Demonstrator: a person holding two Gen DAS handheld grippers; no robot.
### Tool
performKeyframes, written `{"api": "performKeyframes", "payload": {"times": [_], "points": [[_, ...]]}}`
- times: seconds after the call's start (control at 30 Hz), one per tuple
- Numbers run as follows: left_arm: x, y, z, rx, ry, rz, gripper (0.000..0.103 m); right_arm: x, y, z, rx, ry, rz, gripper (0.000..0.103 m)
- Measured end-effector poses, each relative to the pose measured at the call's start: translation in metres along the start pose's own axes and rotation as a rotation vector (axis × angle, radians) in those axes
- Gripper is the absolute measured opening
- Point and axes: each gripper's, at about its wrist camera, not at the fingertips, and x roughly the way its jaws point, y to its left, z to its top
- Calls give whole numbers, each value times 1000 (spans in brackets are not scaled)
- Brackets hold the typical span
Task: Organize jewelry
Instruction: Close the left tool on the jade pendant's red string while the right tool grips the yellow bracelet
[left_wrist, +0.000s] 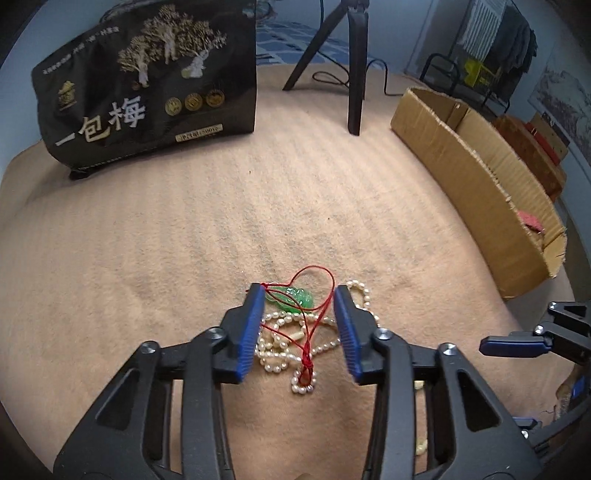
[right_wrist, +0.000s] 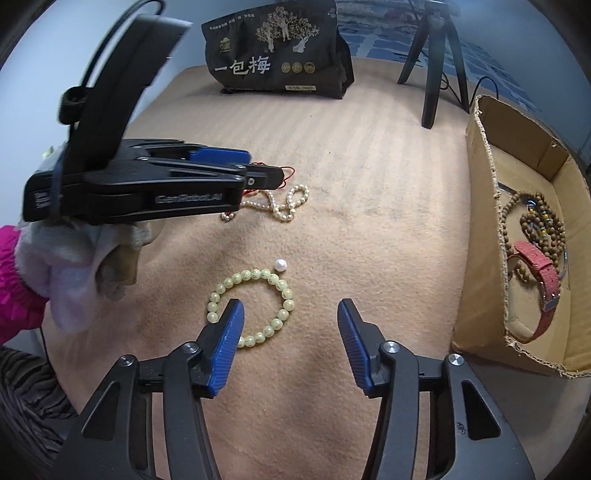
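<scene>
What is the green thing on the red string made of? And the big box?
The green pendant looks like carved jade or glass: glossy, see-through green. I can't tell which. Its red string seems thin woven cord, knotted. The box is plain brown cardboard, matte, with ragged torn edges showing its wavy inner layer.

A tan cloth (left_wrist: 221, 229) with faint stripes covers the surface. At its far edge stands a black bag (left_wrist: 147, 85) with gold trees and white letters. Right of the bag are black tripod legs (left_wrist: 354, 74), with a black cable (left_wrist: 332, 79) lying around them. Behind the bag the wall (left_wrist: 22, 81) is pale blue. Far right of the bag, a dark chair (left_wrist: 443, 74) and a rack with hanging clothes (left_wrist: 517, 40) stand in dim light.
</scene>
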Motion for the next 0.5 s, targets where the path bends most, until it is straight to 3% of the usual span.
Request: {"api": "performKeyframes", "payload": {"times": [0.33,0.5], "points": [[10,-4,-2,58,8,19,38,9,2,2,-5,13,14,41],[14,-7,-2,94,-3,38,33,14,6,3,-18,28,20,38]]}}
